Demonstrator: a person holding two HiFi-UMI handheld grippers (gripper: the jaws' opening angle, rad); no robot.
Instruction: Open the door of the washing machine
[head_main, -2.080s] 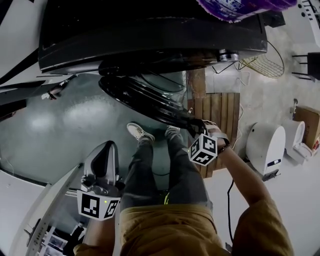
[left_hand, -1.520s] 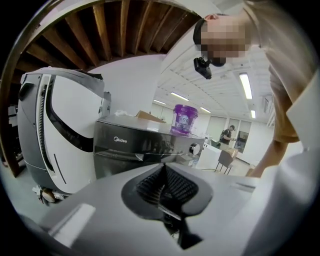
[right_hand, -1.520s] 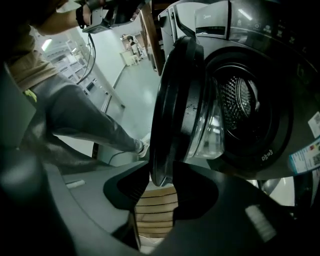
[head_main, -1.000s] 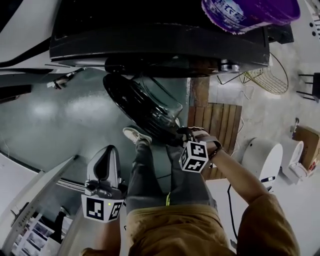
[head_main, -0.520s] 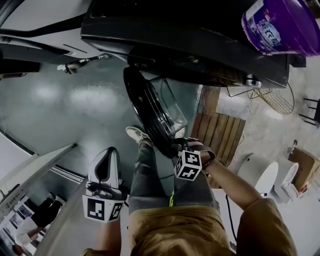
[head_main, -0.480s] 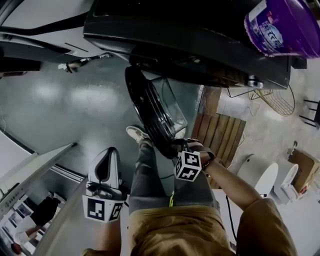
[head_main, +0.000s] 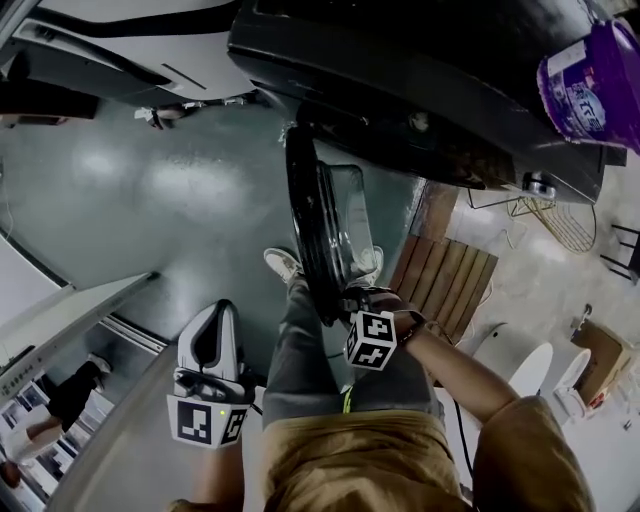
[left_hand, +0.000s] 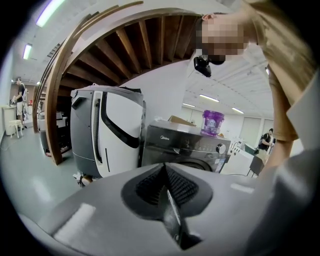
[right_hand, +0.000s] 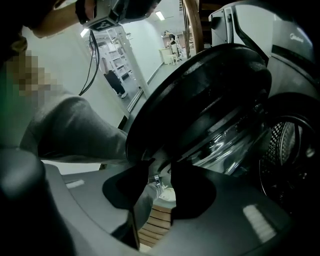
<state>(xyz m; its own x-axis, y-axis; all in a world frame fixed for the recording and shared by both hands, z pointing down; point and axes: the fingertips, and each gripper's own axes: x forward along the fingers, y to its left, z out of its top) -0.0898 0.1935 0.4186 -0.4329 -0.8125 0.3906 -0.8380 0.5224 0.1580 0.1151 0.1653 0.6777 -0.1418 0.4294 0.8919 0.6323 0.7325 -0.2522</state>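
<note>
door (head_main: 322, 230): swung well out from the washer (head_main: 420, 90); in the head view we see it edge-on, running from the washer front at 12 o'clock toward our legs at 6
done: the latch is free and the opening is uncovered, so we judge the task nearly complete
left to do: at most a little more swing toward 9 o'clock, then letting go of the rim
right gripper (head_main: 347, 298): at the door's free end, its jaws narrowly parted and clamped on the rim
left gripper (head_main: 212, 320): at 7 o'clock in the head view, well apart from the door, its jaws pressed together on nothing
right gripper view only: here we see the drum (right_hand: 282, 145) bare at 3 o'clock, the door's glass bowl (right_hand: 225, 140) bulging toward it, and the rim sitting between the jaws
left gripper view only: here we see the washer upright from the front, its panel (left_hand: 185, 145) facing us, with a white unit (left_hand: 107, 132) at its 9 o'clock; the door grip does not show
head view only: here we see both grippers at once, and how far the door stands off the front
</note>
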